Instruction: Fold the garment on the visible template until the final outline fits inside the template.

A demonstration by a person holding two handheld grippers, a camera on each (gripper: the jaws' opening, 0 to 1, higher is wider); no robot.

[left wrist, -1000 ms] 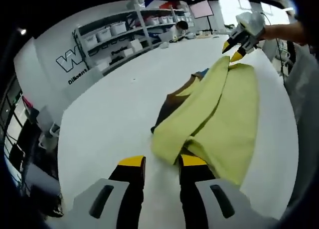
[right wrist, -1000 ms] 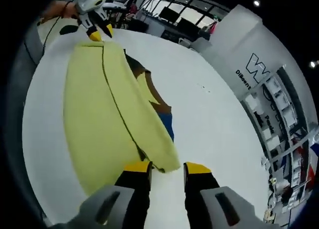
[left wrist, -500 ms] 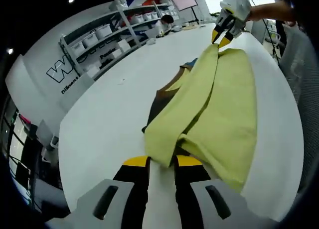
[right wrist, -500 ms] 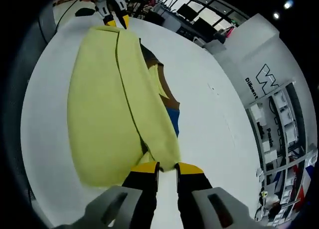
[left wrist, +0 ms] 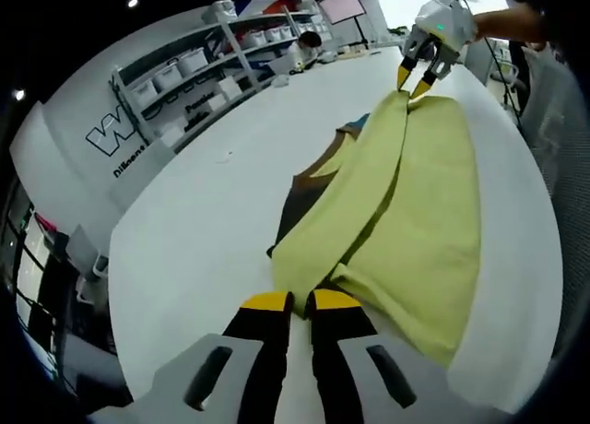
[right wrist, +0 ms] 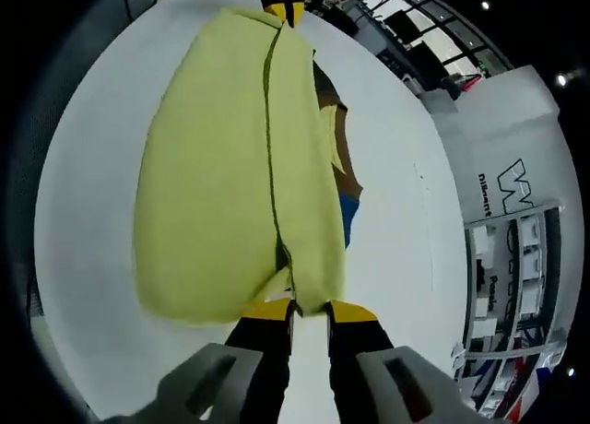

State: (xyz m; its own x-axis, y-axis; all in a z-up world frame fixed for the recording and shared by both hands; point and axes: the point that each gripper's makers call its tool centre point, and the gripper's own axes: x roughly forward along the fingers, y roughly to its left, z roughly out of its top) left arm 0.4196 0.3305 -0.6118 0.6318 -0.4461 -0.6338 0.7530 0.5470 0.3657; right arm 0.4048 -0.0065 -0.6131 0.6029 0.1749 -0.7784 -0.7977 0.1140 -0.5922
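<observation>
While pinching one corner of the pale yellow-green fabric garment between nearly closed yellow-tipped jaws, left gripper sits low at the near edge of its own view. Same cloth spread flat on the wide white tabletop, one long flap folded over along the middle so a dark crease runs lengthwise. Peeking out from under the left side of the cloth: a brown and blue flat template sheet, mostly covered.

Over at the far end of the left gripper view, right gripper clamped on the opposite corner, a person's hand behind it. From the right gripper view, jaws of right gripper almost together with the near cloth hem caught between the tips, garment stretching away to the far end where left gripper grips the other corner. Template showing as a brown strip plus a blue patch along the right edge of the cloth there.

Further back: white shelving with storage bins and a white wall with dark lettering.
</observation>
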